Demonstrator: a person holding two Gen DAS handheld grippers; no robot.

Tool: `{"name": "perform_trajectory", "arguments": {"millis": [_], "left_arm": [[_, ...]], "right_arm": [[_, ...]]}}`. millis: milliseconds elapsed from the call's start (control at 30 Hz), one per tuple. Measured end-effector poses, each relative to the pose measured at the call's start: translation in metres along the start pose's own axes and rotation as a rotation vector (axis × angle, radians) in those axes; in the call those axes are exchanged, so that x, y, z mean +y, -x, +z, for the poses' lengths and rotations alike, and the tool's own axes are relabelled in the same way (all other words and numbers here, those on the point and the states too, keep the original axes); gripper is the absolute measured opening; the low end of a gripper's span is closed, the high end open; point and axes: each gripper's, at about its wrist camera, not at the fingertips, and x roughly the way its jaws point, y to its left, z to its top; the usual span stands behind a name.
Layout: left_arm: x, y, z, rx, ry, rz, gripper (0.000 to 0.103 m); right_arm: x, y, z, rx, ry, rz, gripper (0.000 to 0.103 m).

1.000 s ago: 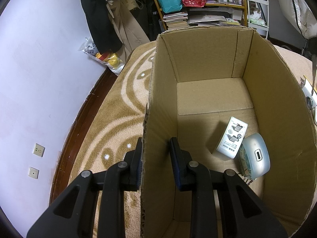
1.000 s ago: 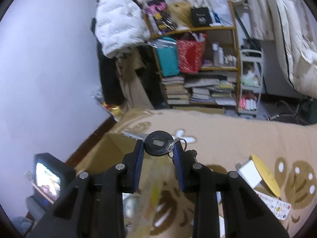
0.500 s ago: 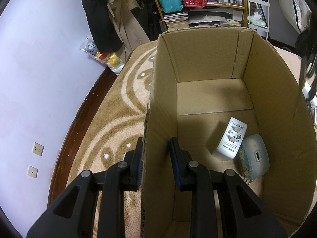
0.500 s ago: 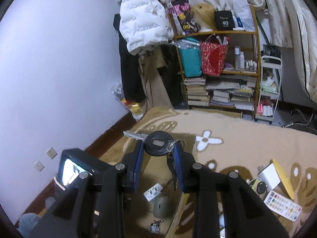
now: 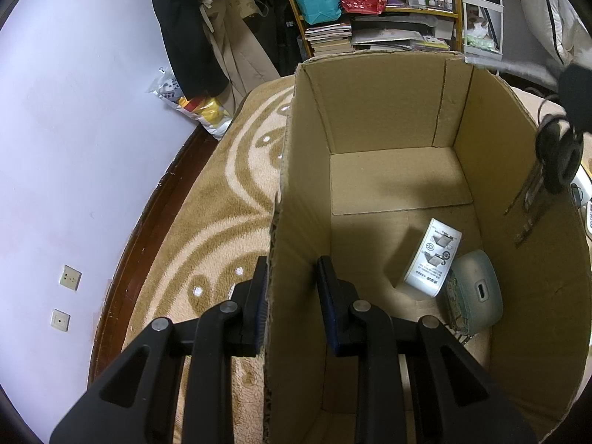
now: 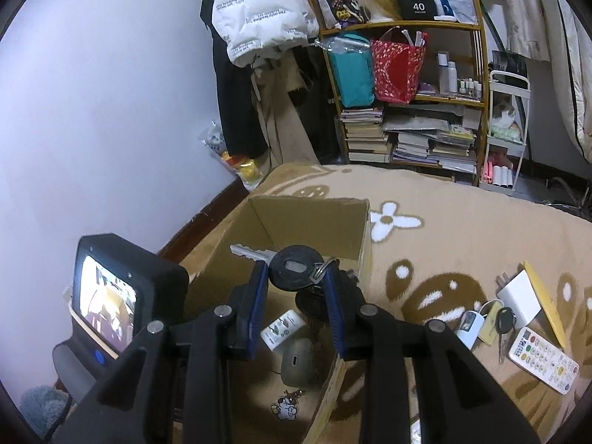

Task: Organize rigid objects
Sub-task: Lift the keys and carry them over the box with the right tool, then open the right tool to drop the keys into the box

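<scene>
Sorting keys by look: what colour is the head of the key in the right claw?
Black round head, silver blade; clearest in the right wrist view.

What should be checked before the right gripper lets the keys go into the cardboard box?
1. Right gripper shut on the keys: ok.
2. Keys above the cardboard box opening: ok; they hang near its right wall.
3. Left gripper straddles the box wall, steadying it: ok.
4. Free floor inside the box beside the white adapter and grey case: ok.
5. Dangling second key clear of the rim: cannot tell.
</scene>
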Motion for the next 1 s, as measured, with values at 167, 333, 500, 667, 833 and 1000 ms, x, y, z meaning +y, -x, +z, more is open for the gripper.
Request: {"name": "perform_trajectory", "arguments": {"millis": [167, 333, 500, 667, 833, 1000], "left_arm": [[-0.001, -0.001, 0.000, 0.003, 0.002, -0.004, 0.025], [0.001, -0.002, 0.000, 0.009, 0.008, -0.008, 0.026], [0.002, -0.002, 0.000, 0.007, 0.003, -0.004, 0.026], [0.003, -0.002, 0.000, 0.007, 0.003, -0.004, 0.026], [0.003, -0.002, 0.000, 0.007, 0.003, -0.004, 0.026], [0.003, -0.002, 0.001, 0.007, 0.003, -0.004, 0.026]], "right_arm": [[-0.005, 0.005, 0.004, -0.018, -0.006, -0.028, 0.033], [-0.016, 0.015, 0.008, -0.041, -0.011, -0.091, 0.058], [-0.033, 0.017, 0.010, -0.022, -0.018, -0.151, 0.087], [-0.056, 0.022, 0.005, -0.004, -0.077, -0.187, 0.093], [-0.075, 0.019, -0.005, 0.040, -0.115, -0.217, 0.093], [-0.089, 0.006, -0.019, 0.091, -0.138, -0.247, 0.094]]}}
